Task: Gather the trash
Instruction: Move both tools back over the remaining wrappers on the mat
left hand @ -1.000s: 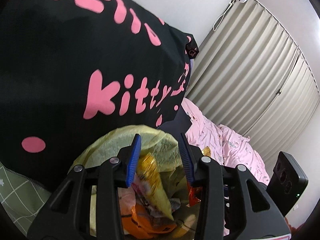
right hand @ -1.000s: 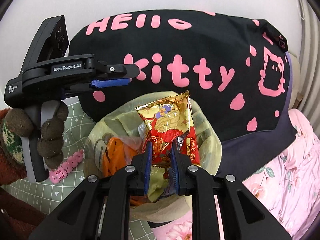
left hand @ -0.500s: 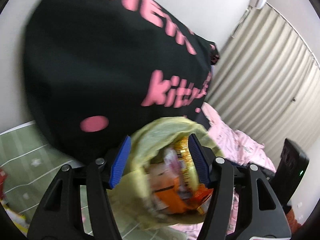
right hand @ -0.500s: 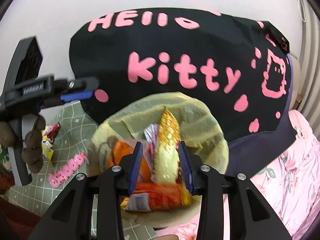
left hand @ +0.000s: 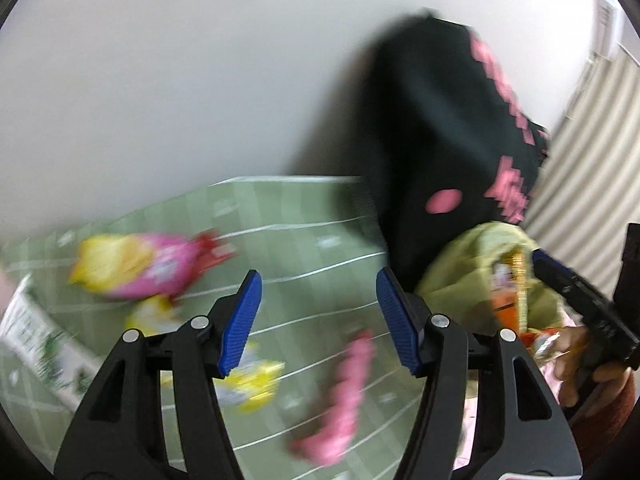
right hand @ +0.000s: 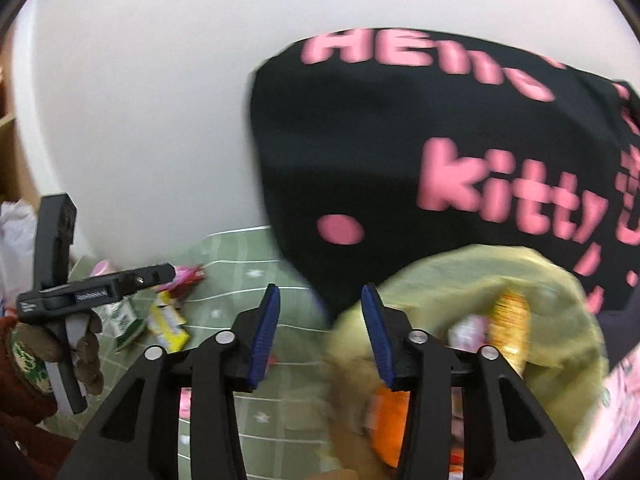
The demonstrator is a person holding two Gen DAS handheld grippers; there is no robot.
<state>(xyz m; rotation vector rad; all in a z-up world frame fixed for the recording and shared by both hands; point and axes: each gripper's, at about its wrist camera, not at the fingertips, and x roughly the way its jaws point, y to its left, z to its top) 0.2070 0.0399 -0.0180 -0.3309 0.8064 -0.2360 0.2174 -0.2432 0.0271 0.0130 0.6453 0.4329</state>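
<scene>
A yellow-green trash bag [right hand: 472, 280] holding several snack wrappers sits against a black Hello Kitty cushion [right hand: 400, 152]; it also shows at the right of the left wrist view [left hand: 480, 264]. My right gripper [right hand: 320, 332] is open and empty, just left of the bag. My left gripper [left hand: 318, 316] is open and empty above a green checked mat [left hand: 300, 232]. On the mat lie a pink-and-yellow snack packet [left hand: 140, 264], a yellow wrapper [left hand: 252, 380] and a pink strip-shaped object [left hand: 344, 392]. All are blurred by motion.
A white-and-green carton [left hand: 36, 344] lies at the mat's left edge. The left gripper shows side-on in the right wrist view [right hand: 100, 284], over more wrappers [right hand: 168, 320]. A white wall [left hand: 180, 80] rises behind, curtains [left hand: 592, 140] at right, pink bedding [right hand: 624, 392] beside the bag.
My right gripper has let the red-and-gold snack packet drop into the bag and opened. Both grippers have swung left, away from the bag towards the mat. The left jaws opened wider.
</scene>
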